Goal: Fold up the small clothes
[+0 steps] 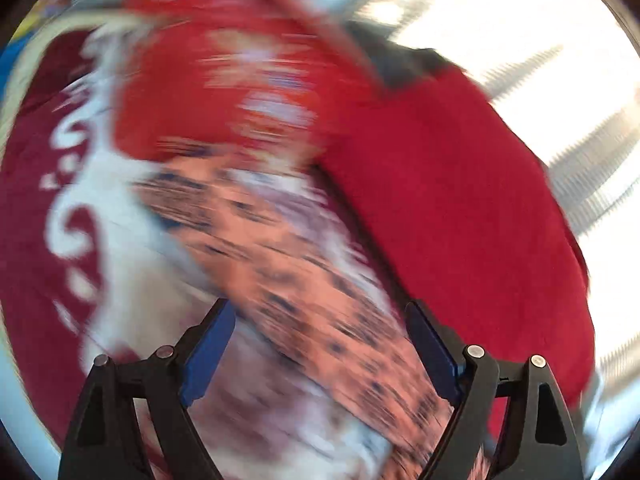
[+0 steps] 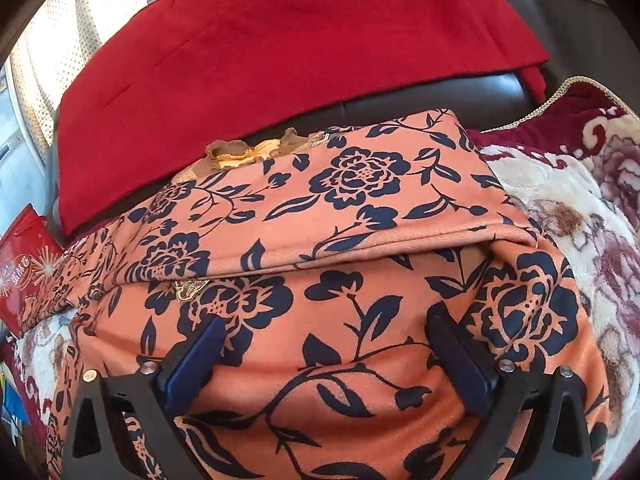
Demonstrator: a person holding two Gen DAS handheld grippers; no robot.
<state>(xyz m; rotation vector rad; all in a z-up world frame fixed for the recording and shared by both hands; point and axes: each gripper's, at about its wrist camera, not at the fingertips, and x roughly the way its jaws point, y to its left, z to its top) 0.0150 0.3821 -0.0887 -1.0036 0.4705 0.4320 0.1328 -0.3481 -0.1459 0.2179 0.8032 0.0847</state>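
An orange garment with a dark blue flower print (image 2: 360, 208) lies spread in the right wrist view, its upper part folded over into a flap with a straight edge. A brown and yellow lace trim (image 2: 248, 152) peeks out at its top. My right gripper (image 2: 326, 316) hovers open just over the lower part of the garment, nothing pinched between its blue pads. The left wrist view is heavily blurred. There the same orange garment (image 1: 304, 264) runs diagonally under my left gripper (image 1: 318, 306), whose jaws stand wide open and empty.
A plain red cloth (image 2: 280, 40) (image 1: 460, 200) lies behind the garment on a dark leather seat (image 2: 420, 104). A maroon and cream patterned blanket (image 2: 560, 208) (image 1: 36, 200) lies underneath. A red printed bag (image 2: 20, 272) sits at the left, with a pale curtain (image 2: 80, 12) behind.
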